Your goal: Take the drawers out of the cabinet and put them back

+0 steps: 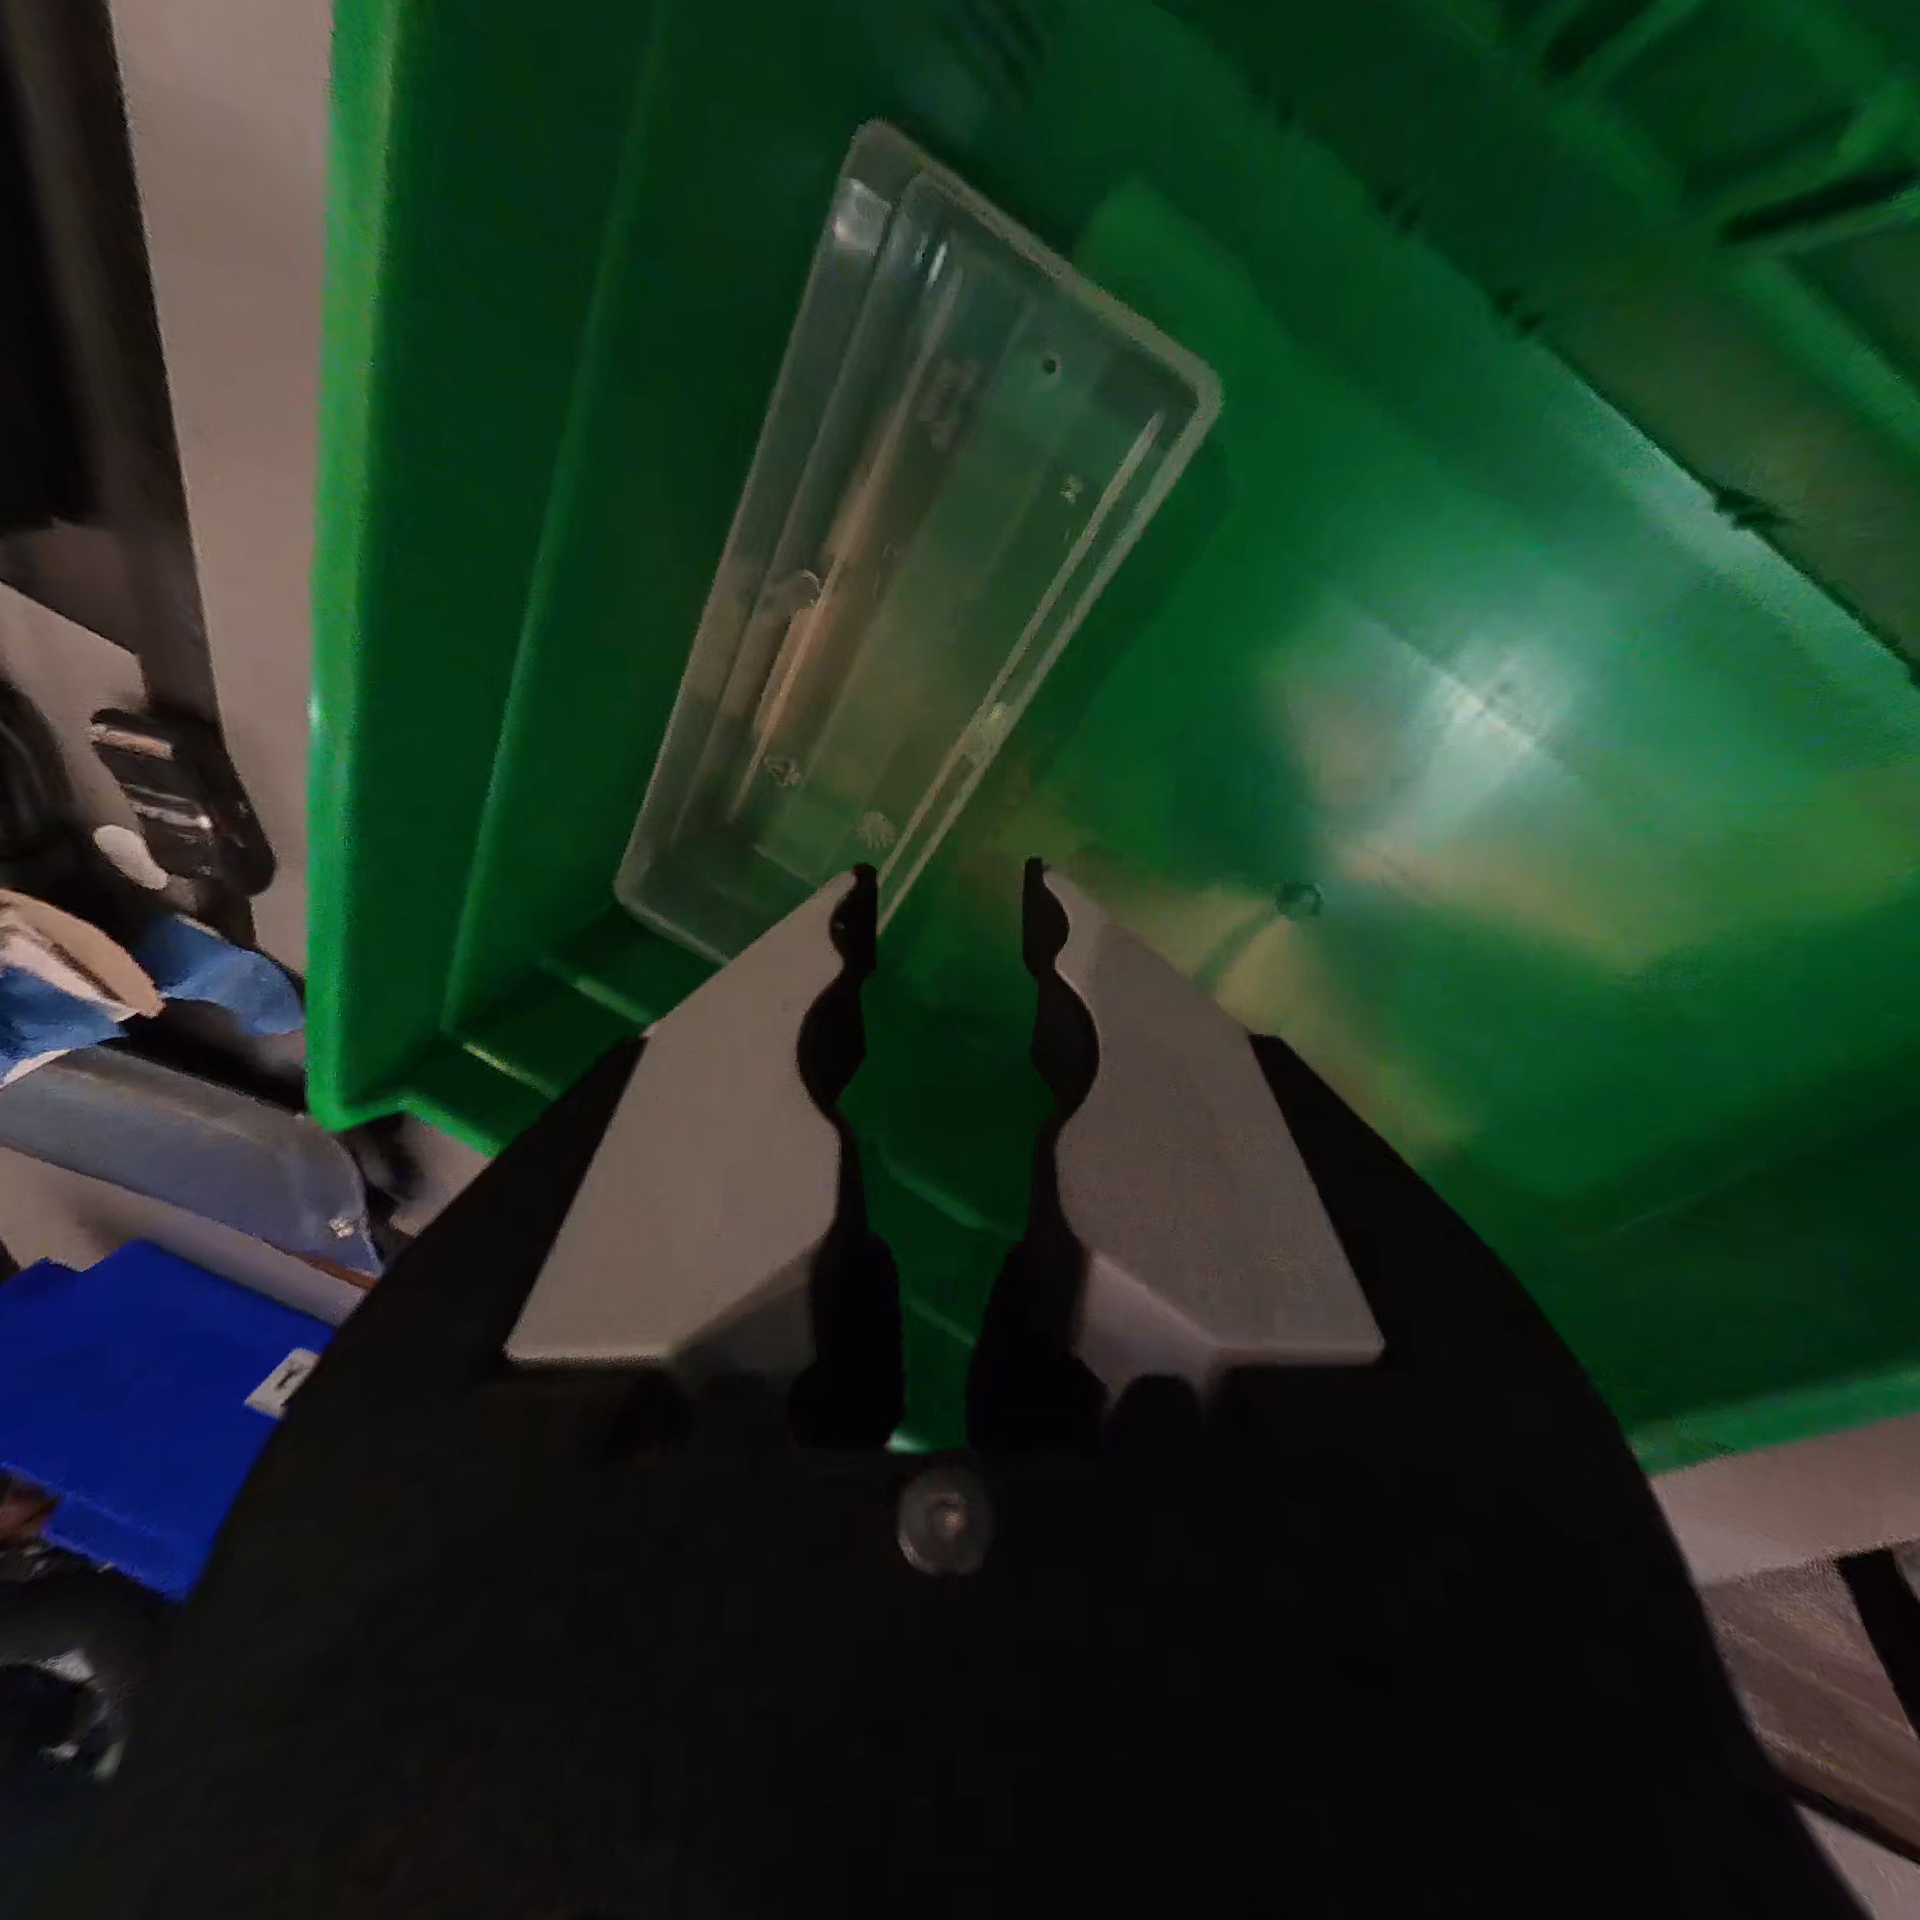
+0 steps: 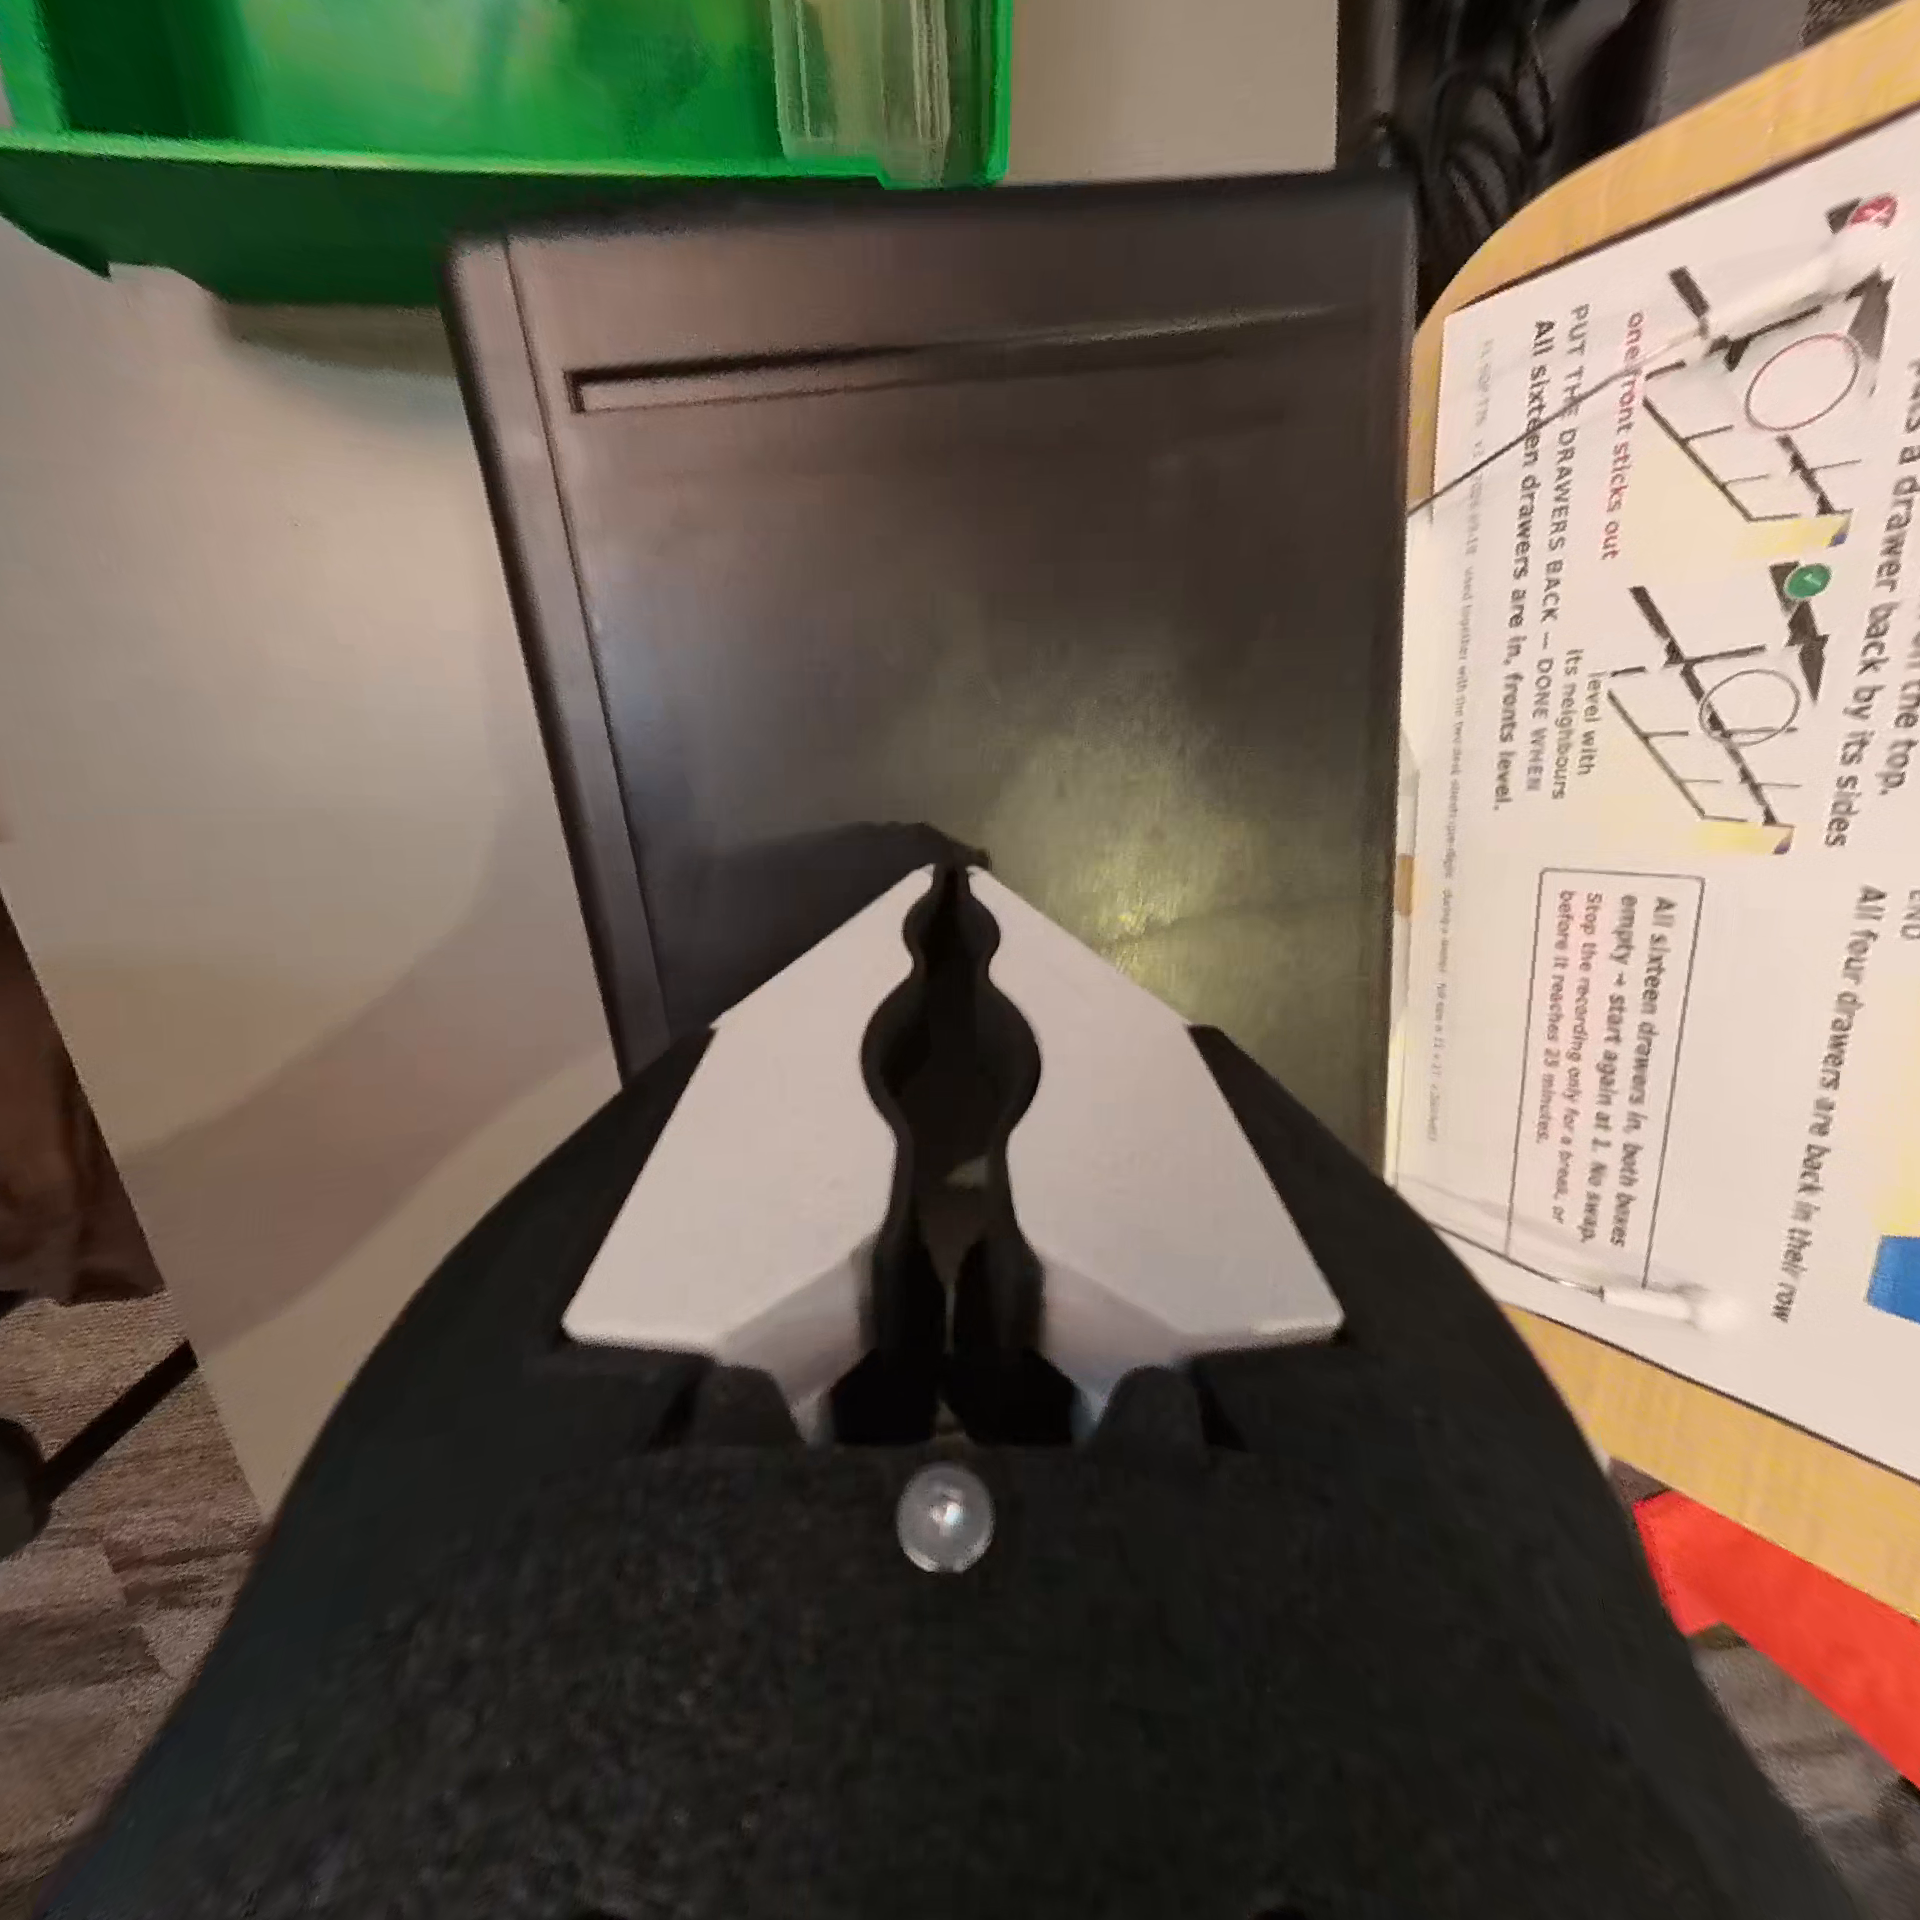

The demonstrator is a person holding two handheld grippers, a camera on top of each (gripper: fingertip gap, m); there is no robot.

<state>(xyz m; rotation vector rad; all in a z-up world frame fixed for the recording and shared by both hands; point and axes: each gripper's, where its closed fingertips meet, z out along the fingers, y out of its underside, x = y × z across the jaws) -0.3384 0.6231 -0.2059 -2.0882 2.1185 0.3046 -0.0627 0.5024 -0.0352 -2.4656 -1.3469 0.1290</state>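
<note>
The left gripper gapes empty beside a clear drawer in a green bin, centre frame; the right gripper, pinched closed, faces a black cabinet.

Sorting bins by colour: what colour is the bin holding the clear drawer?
Green bin; left wrist view shows it best.

green bin, clear drawer, black cabinet

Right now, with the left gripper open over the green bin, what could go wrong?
1. The left gripper is open beside the clear drawer in the green bin; closing from here may pinch only its rim, so it could slip.
2. The right gripper is shut and close to the black cabinet; it might bump it.
</note>
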